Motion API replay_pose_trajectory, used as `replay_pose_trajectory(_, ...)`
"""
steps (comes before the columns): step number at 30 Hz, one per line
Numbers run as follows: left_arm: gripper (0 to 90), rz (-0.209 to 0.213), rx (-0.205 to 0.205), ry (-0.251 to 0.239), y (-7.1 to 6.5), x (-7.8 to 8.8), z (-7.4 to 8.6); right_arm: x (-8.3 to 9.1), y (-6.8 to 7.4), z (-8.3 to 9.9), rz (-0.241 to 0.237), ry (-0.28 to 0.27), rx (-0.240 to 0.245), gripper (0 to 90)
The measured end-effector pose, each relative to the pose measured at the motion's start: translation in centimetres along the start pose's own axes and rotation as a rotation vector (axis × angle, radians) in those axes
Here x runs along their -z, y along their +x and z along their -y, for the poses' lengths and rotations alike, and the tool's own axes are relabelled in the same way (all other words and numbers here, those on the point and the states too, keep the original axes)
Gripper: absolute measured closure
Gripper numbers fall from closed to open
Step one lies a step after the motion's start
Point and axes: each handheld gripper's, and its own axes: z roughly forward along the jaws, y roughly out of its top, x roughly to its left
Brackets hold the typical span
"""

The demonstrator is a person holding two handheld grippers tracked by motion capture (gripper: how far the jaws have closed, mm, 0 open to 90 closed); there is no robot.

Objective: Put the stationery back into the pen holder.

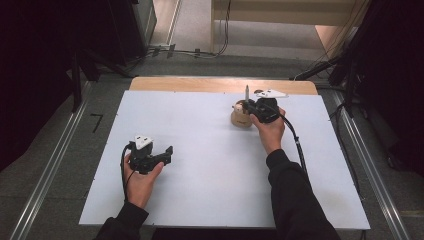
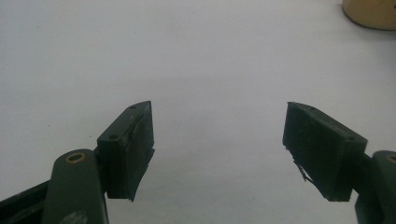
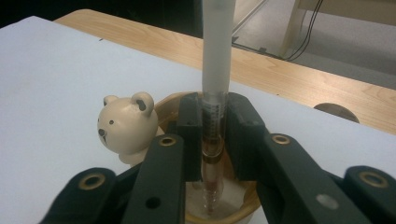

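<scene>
A round wooden pen holder with a cream bear head on its rim stands at the back right of the white board. My right gripper is shut on a pen with a white cap, held upright, its lower end down inside the wooden pen holder. In the high view the pen sticks up above the right gripper. My left gripper rests low at the board's front left, open, with nothing between its jaws.
The bare wooden table edge runs behind the board. A corner of the wooden holder shows at the top right of the left gripper view. Metal rails flank the table, and cables lie on the floor beyond.
</scene>
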Motion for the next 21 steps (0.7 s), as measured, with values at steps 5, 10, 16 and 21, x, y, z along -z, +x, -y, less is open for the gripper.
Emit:
replay_pose_trajectory(5, 25.6, -0.001, -0.003, 0.0, 0.0, 0.0, 0.0, 0.4, -0.1, 0.2, -0.012, -0.017, -0.012, 68.1)
replay_pose_trajectory(10, 25.5, -0.002, -0.005, 0.0, 0.0, 0.0, 0.0, 1.1, -0.5, 0.5, -0.031, -0.026, -0.032, 62.1)
replay_pose_trajectory(16, 25.5, -0.006, -0.007, -0.003, -0.1, 0.0, 0.0, 2.2, -0.8, 1.0, -0.053, -0.038, -0.04, 51.6)
replay_pose_trajectory(21, 25.5, -0.011, -0.012, -0.002, -0.1, 0.0, 0.0, 3.1, -0.7, 1.4, -0.063, -0.044, -0.034, 46.9)
